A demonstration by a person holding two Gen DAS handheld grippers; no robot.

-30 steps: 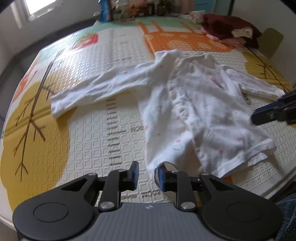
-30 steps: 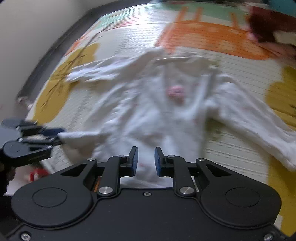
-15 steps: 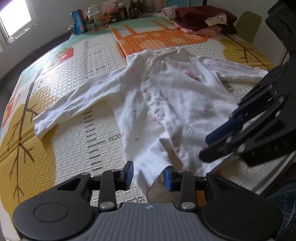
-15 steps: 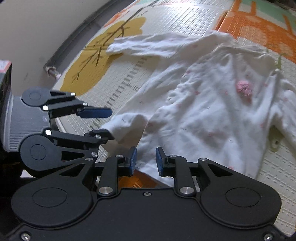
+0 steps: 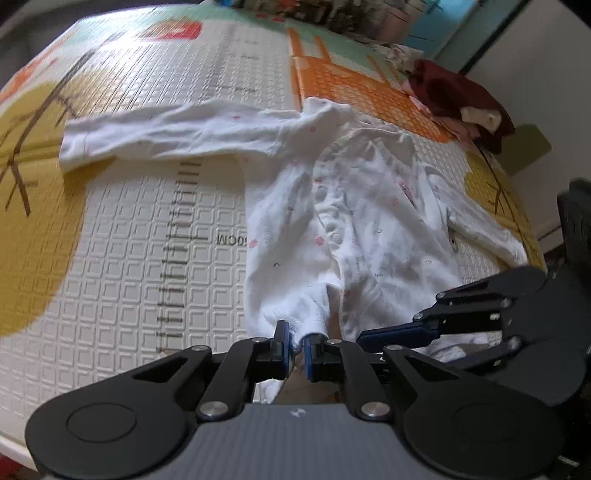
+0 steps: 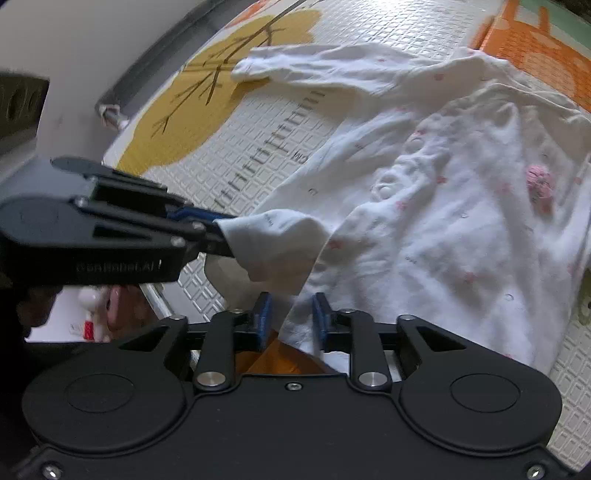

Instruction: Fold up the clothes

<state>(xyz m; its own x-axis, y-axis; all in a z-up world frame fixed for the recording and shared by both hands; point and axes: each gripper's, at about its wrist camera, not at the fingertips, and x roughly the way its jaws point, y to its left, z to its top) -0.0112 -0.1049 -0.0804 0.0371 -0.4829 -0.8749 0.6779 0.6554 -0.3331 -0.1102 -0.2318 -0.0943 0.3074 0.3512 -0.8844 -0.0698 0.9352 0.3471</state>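
Note:
A white baby onesie [image 5: 369, 221] with small pink flowers lies spread face up on the patterned play mat [image 5: 147, 240], sleeves out to both sides. At the near edge my left gripper [image 5: 297, 341] is closing, its blue pads pinching one leg cuff [image 5: 310, 325]. In the right wrist view that cuff [image 6: 273, 236] is lifted off the mat in the left gripper [image 6: 218, 236]. My right gripper [image 6: 291, 317] is opening; the other leg's hem [image 6: 299, 325] hangs loose between its pads. Both grippers sit close together, the right gripper [image 5: 373, 343] just right of the left.
A heap of dark red and pink clothes [image 5: 454, 92] lies at the mat's far right corner, next to an olive chair back [image 5: 528, 147]. Bottles and clutter [image 5: 332, 14] line the far edge. The mat's near edge [image 6: 173, 295] drops off beside the grippers.
The left gripper has shut on the leg cuff and raised it. The right gripper has come down beside it over the other leg's hem, its jaws a little wider.

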